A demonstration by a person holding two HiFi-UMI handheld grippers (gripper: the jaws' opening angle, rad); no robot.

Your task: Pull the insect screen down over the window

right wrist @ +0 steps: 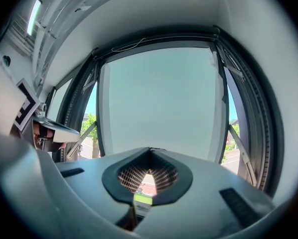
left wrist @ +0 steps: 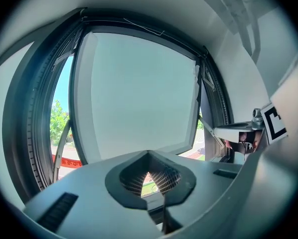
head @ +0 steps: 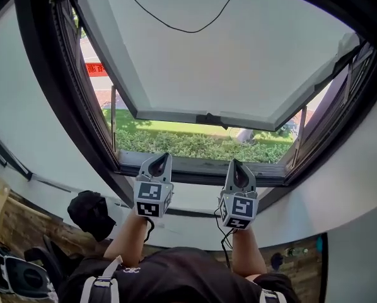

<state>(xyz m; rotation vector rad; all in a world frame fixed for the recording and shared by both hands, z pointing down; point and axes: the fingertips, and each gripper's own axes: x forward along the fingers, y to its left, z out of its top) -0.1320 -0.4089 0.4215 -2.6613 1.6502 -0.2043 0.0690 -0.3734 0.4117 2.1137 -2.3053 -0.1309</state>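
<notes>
The window's dark frame fills the head view. Its frosted sash swings outward, hinged at the top. I see no mesh across the opening. A thin black cord loops below the top edge. My left gripper and right gripper are held side by side just before the lower frame bar, both shut and empty. In the left gripper view the shut jaws point at the sash. The right gripper view shows the same, with its shut tips facing the sash.
Outside lie a green hedge and a red banner. A black cap rests at the lower left by the white wall. Metal stay arms hold the sash at each side.
</notes>
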